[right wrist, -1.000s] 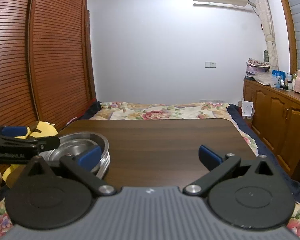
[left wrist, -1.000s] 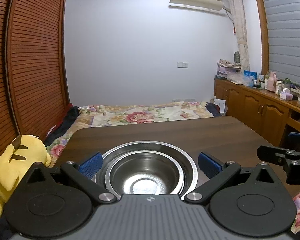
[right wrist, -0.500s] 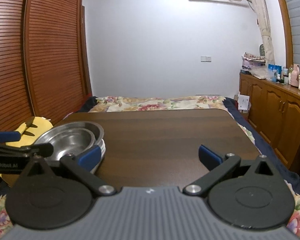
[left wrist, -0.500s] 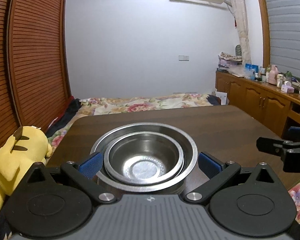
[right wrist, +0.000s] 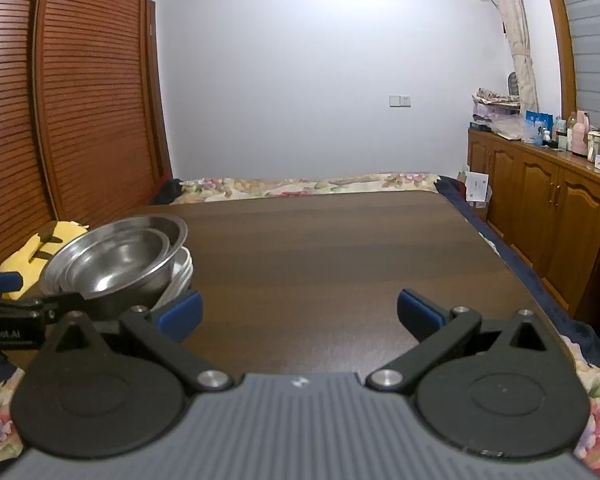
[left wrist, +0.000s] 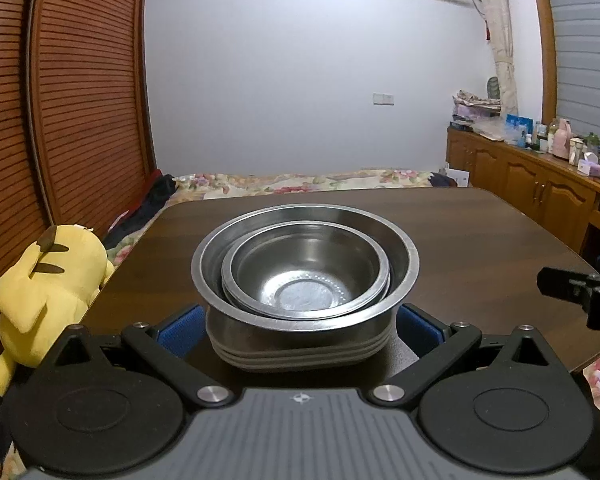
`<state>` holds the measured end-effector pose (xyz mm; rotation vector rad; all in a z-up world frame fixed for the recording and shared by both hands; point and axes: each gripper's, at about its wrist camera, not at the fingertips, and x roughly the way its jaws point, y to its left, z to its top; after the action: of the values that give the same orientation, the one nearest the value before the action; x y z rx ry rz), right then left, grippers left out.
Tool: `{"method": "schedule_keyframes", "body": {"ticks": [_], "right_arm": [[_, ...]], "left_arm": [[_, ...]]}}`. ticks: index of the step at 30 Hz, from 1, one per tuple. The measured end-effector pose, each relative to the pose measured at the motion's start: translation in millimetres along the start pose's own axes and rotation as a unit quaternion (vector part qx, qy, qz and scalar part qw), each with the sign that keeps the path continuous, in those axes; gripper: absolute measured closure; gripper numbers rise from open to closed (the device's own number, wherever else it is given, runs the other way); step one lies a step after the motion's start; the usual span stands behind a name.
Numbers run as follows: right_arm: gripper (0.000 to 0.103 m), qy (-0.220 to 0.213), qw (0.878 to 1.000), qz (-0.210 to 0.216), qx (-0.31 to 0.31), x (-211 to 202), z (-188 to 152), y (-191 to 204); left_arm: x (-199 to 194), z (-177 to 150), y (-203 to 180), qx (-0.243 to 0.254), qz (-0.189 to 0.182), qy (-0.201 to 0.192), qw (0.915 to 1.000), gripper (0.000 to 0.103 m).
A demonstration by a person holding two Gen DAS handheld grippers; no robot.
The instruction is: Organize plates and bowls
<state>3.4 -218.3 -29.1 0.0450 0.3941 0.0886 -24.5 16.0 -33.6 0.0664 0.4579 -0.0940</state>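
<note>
Both grippers are black with ribbed grey bodies, silver pivot screws, round black discs and blue fingertip pads (right wrist: 180, 314)

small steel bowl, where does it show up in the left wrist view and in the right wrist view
Left wrist: the small steel bowl sits centre frame, nested in the large steel bowl, just ahead of the open left gripper.
Right wrist: it shows at the left edge, again inside the large bowl.
Shared landmark: the yellow plush toy beyond the table's left side.
</note>
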Motion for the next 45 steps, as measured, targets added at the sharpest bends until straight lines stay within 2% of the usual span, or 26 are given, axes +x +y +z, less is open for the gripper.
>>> {"method": "schedule_keyframes", "body": {"ticks": [45], "right_arm": [[0.0, -0.013, 1.0, -0.008, 0.004, -4.2, -1.4, -4.5]], "left_arm": [[-2.4, 3.2, -0.4, -0.002, 0.0, -0.005, 1.0, 0.0]]}}
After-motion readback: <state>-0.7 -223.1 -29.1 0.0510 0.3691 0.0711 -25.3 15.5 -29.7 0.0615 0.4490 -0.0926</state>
